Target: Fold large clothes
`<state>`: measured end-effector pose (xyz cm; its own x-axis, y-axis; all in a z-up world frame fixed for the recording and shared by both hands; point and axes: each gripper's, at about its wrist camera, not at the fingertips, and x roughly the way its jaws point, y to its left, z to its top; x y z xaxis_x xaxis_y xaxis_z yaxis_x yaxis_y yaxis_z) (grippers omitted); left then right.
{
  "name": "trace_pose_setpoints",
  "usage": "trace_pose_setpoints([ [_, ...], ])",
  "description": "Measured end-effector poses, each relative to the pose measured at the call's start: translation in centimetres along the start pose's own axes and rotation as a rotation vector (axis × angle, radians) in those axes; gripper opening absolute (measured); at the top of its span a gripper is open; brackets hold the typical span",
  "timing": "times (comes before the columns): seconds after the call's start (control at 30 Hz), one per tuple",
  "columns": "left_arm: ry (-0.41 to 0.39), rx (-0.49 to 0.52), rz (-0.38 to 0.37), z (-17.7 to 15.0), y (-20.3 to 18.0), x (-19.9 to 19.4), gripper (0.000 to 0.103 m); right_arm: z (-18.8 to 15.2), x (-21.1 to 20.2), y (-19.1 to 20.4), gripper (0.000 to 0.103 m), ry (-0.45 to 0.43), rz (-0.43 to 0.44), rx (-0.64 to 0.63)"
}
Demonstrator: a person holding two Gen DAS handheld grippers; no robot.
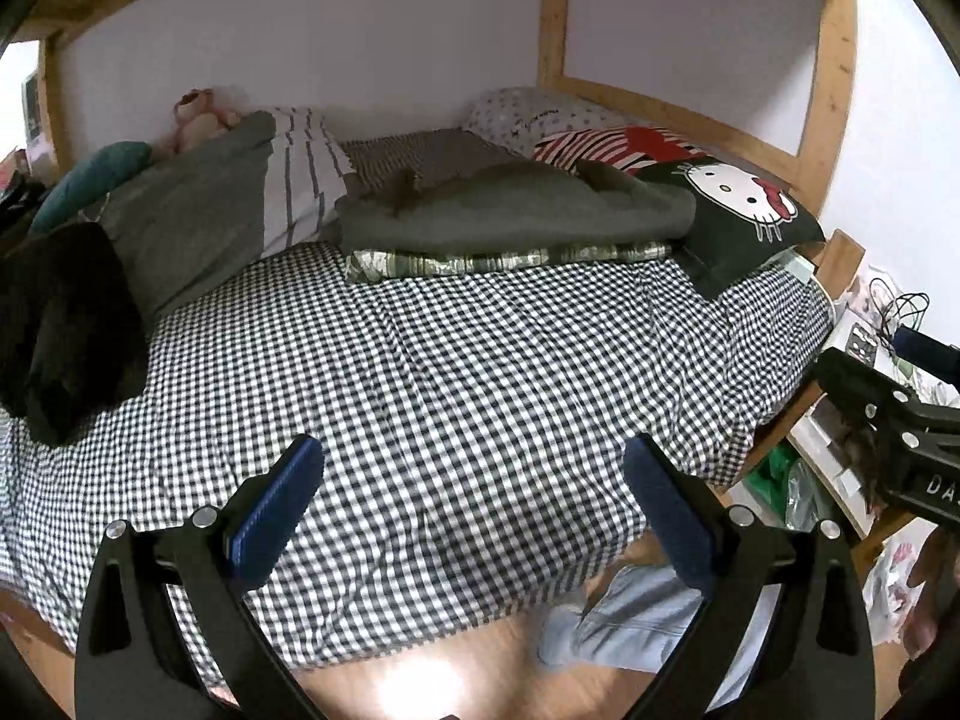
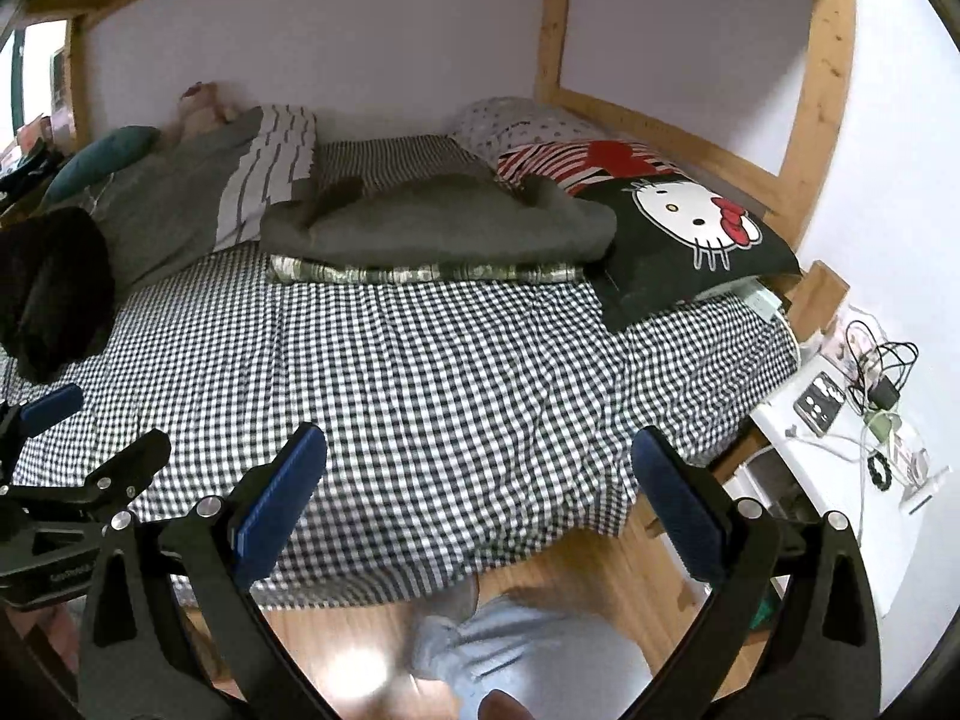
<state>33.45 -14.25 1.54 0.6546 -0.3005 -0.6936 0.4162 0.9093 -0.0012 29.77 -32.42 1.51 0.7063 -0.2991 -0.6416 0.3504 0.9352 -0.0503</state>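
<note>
A grey garment (image 1: pixel 510 210) lies folded on a green patterned cloth (image 1: pixel 510 261) at the far side of the checked bed (image 1: pixel 450 372). It also shows in the right wrist view (image 2: pixel 438 231), on the same patterned cloth (image 2: pixel 420 272). My left gripper (image 1: pixel 474 498) is open and empty above the bed's near edge. My right gripper (image 2: pixel 480 492) is open and empty, also above the near edge of the bed (image 2: pixel 420 390). The right gripper's body (image 1: pixel 888 420) shows at the right of the left wrist view, and the left gripper's body (image 2: pixel 78 480) shows at the left of the right wrist view.
A Hello Kitty pillow (image 1: pixel 744 210) and a striped pillow (image 1: pixel 612 147) lie at the back right. A grey striped duvet (image 1: pixel 204 210) and a black fluffy thing (image 1: pixel 60 330) lie at the left. A white side table with cables (image 2: pixel 852 438) stands right of the bed. The person's legs in pale trousers (image 2: pixel 528 654) stand on the wooden floor.
</note>
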Motion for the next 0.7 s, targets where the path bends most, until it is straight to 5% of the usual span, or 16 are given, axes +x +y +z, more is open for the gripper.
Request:
trace_pose_setpoints([
  [0.7,-0.057,0.031,-0.028,-1.2,-2.6,-4.2,0.098,-1.9,-3.5,-1.1,0.100,-0.041,0.002,-0.012],
])
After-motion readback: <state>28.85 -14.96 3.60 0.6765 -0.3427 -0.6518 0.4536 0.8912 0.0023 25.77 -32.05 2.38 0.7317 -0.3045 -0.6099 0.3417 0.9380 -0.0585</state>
